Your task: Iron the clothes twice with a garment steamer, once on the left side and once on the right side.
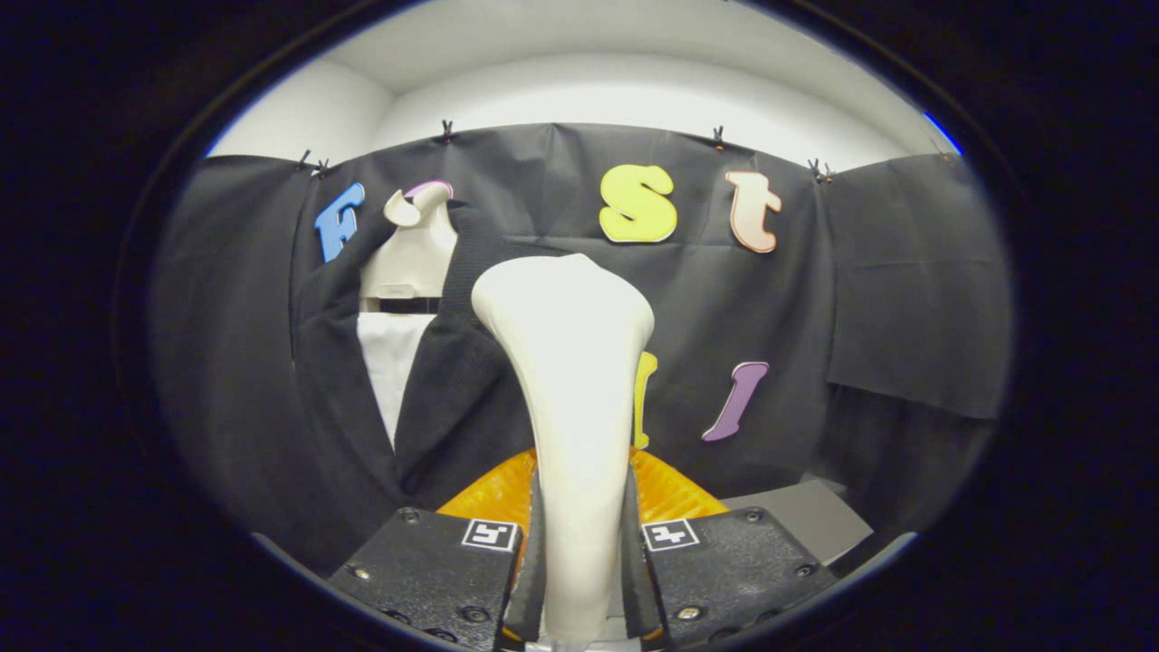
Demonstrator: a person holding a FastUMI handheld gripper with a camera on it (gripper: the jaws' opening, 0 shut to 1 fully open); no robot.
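- Gripper view: the gripper (579,561) is pinching the handle of a cream-white plastic garment steamer (572,380), 1 finger pressed against each side of its narrow neck.
- Gripper view: the steamer rises straight ahead from between the fingers toward 12 o'clock, and its wide flared head tops out level with the upper chest of the garment.
- Gripper view: a black woven jacket (444,398) hangs on a cream mannequin torso (412,249) at about 10 o'clock from the steamer head, with a white shirt front (391,362) showing between the lapels.
- Gripper view: the steamer head overlaps the jacket's edge at its 9 o'clock side; whether it touches the cloth or hangs in front of it I cannot tell.
- Gripper view: an orange ribbed base (493,493) sits just beyond the fingers behind the steamer neck, and a flat grey surface (801,521) lies at 4 o'clock.
- Judgement on progress: the steamer is picked up and raised beside the jacket, so the grasp is done; nothing shows that either pass has been made, so I take the 2 strokes, 1 per side, as still to do.
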